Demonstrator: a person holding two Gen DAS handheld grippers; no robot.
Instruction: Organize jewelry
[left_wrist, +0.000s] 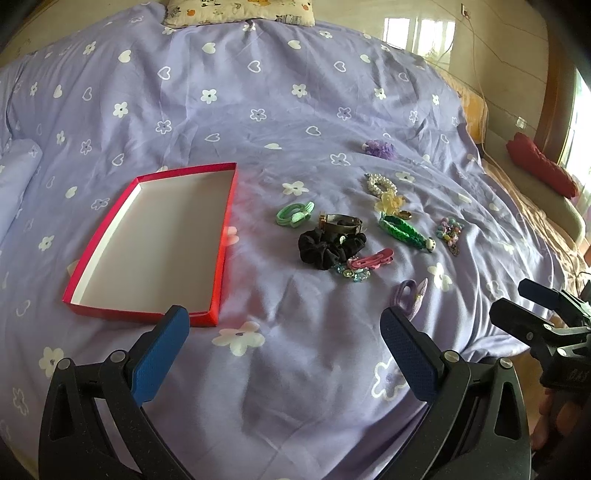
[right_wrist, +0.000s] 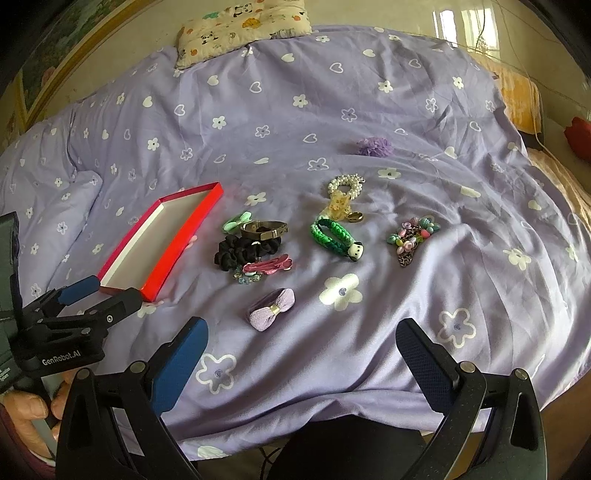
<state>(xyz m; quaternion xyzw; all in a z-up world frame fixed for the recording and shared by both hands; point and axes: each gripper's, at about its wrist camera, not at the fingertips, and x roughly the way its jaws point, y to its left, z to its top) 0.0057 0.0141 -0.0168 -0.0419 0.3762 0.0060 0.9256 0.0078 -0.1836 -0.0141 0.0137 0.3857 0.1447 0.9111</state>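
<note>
- Both the left gripper (left_wrist: 284, 354) and right gripper (right_wrist: 301, 363) hang released, fingers empty.
- The black scrunchie (right_wrist: 240, 251) seems tangled with the pink clips (right_wrist: 267, 265) at frame centre; grabbing one may drag the other along.
- The red box (left_wrist: 221, 254) could slide on the soft bed (left_wrist: 258, 110).

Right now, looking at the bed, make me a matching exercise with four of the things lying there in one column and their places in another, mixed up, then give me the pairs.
Things
1. red box
2. purple bow clip
3. pearl bracelet
4. beaded charm bracelet

Places
A. nearest the hand-held grippers, in front of the pile
B. far left of the jewelry, lying open
C. farthest right of the group
D. behind the green braided band, touching a yellow flower piece

Pairs: 1-B, 2-A, 3-D, 4-C
</note>
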